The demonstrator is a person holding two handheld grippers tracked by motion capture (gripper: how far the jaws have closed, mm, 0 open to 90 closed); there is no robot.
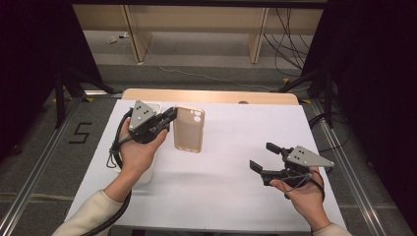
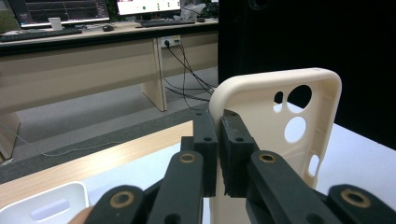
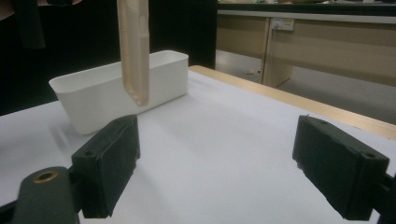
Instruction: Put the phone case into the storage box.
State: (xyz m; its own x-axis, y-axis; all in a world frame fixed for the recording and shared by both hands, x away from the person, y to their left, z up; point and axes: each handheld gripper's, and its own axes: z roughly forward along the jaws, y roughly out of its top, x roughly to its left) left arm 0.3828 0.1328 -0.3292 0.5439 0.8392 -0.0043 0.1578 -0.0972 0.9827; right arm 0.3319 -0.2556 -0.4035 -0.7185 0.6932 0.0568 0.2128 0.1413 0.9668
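Observation:
A cream phone case [image 1: 187, 129] with round camera holes hangs above the white table, held by its long left edge. My left gripper [image 1: 171, 116] is shut on that edge, and in the left gripper view the two black pads [image 2: 219, 154] clamp the case's rim [image 2: 275, 116]. In the right gripper view the case [image 3: 134, 51] hangs edge-on in front of a white tray. My right gripper [image 1: 263, 156] is open near the table's right front, jaws wide apart with nothing between them [image 3: 215, 172].
A white rectangular tray [image 3: 116, 88] stands at the table's left, partly behind the left hand [image 1: 147, 174]. A wooden strip [image 1: 211, 96] runs along the table's far edge. Cables lie on the floor beyond, under desks.

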